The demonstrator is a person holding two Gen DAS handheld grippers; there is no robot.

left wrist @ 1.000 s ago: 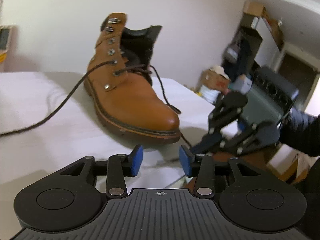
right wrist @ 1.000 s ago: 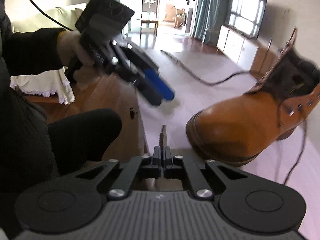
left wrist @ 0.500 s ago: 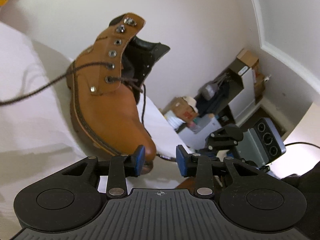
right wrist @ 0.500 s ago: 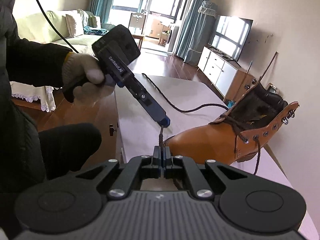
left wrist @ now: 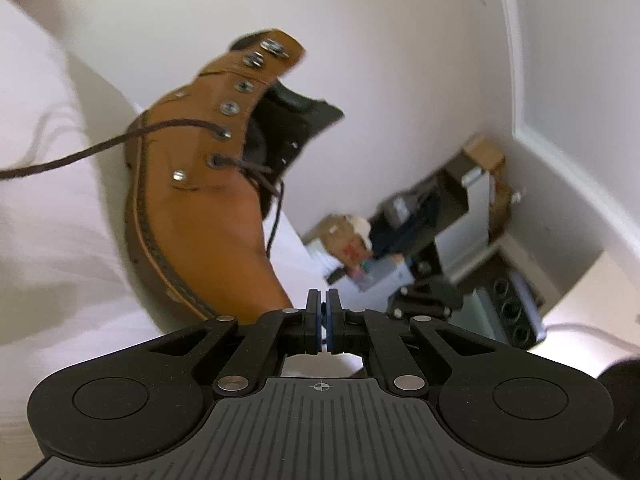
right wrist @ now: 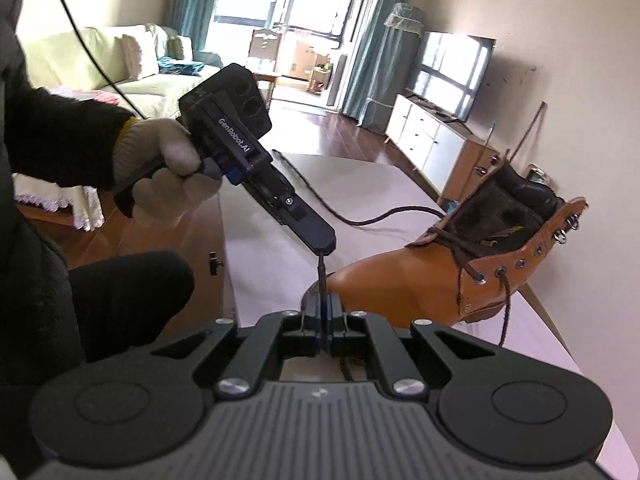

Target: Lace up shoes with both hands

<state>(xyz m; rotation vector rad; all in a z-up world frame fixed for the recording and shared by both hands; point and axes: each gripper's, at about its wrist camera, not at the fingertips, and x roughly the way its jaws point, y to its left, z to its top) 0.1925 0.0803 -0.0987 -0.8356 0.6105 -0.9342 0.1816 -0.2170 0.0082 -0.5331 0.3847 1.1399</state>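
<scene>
The left gripper is closed on the tip of the lace, its two fingers pressed together just above and before the boot's toe. In its own view the left gripper shows only a thin blue line between its pads, and the lace there cannot be made out. On its black body, white letters read "GenRobot.AI". A gloved hand holds its handle, with a dark sleeve behind.

The right gripper sits directly below the left, against the boot's toe. The same short upright stretch of lace runs down between its pads; its jaws are opening slightly, with the lace still pinched between them. More lace hangs beneath them, toward the camera.

The boot is tan leather with a dark sole and stands on the white table, toe toward both grippers. Only its lowest eyelets are laced; the upper eyelets and the metal hooks at the collar are bare. From the boot's far side the other lace end trails loose across the table away from the boot. Seen from the left wrist, that lace end leaves an eyelet and runs off to the left of the boot.

Behind the boot, along the wall, stands a white cabinet with a TV; a sofa lies farther off.
</scene>
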